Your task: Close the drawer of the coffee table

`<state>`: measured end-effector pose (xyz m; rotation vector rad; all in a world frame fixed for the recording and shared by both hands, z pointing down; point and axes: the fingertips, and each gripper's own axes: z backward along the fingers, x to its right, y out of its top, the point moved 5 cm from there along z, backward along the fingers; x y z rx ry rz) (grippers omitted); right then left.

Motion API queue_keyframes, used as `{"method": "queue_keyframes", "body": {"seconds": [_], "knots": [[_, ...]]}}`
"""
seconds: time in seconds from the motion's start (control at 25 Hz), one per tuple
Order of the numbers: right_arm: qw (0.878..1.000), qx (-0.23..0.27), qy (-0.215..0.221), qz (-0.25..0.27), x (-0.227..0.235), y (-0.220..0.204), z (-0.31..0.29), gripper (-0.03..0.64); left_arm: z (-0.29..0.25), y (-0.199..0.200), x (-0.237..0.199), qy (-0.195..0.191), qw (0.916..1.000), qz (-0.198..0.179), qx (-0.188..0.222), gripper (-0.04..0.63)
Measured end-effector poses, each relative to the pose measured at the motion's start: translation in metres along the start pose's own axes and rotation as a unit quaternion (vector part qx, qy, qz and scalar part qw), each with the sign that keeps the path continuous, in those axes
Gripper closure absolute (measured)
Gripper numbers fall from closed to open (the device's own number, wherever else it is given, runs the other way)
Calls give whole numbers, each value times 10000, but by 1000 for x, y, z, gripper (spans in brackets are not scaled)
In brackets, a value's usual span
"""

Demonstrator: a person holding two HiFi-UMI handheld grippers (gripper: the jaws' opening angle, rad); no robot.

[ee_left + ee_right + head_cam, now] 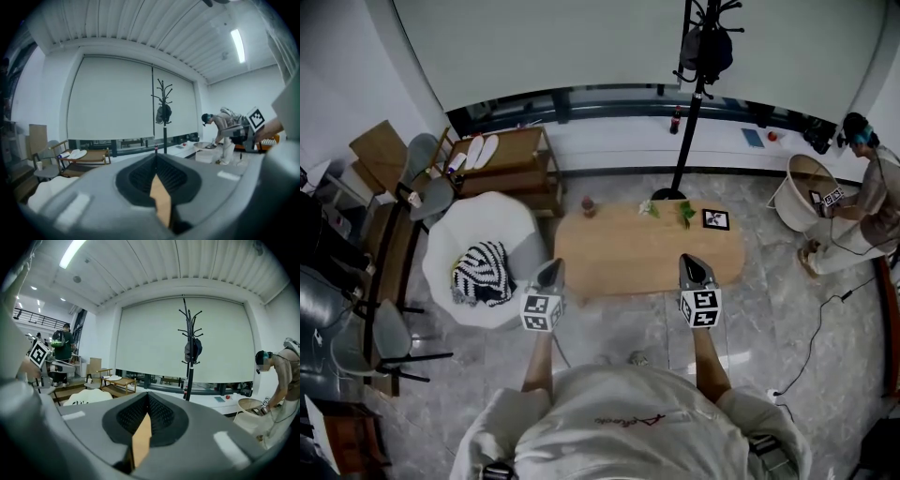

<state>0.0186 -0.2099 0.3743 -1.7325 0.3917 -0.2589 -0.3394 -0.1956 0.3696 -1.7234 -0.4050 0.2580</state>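
The light wooden coffee table [619,253] stands in the middle of the head view, just beyond both grippers. From above, no drawer front shows on its near side. My left gripper [550,270] hovers over the table's near left corner, its jaws shut with nothing between them. Over the near right part hangs my right gripper [694,266], also shut and holding nothing. In the left gripper view the left gripper [156,158] points roughly level across the room, tips together. The right gripper [148,395] looks the same in the right gripper view.
On the table stand a small bottle [589,206], green sprigs [670,212] and a marker card [715,219]. A white armchair [487,220] with a striped cushion sits left of it. A coat stand [695,94] rises behind. A person [867,202] bends over a basket [802,192] at right.
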Motion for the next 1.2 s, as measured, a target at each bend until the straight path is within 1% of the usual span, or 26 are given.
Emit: {"method": "queue_keyframes", "body": {"seconds": [0.16,0.56,1.2], "knots": [[10000,75,-35,-15,1,7,-10,612,-6,5,-8,15,10000,22,73,595],[9999,71,117,-9,-9,10,-28,612,-15,7,-15,38,9999,17,103,595],[9997,36,222,-16,-14,9,-32,613,-20,7,-8,-56,10000,-37,43,595]]}}
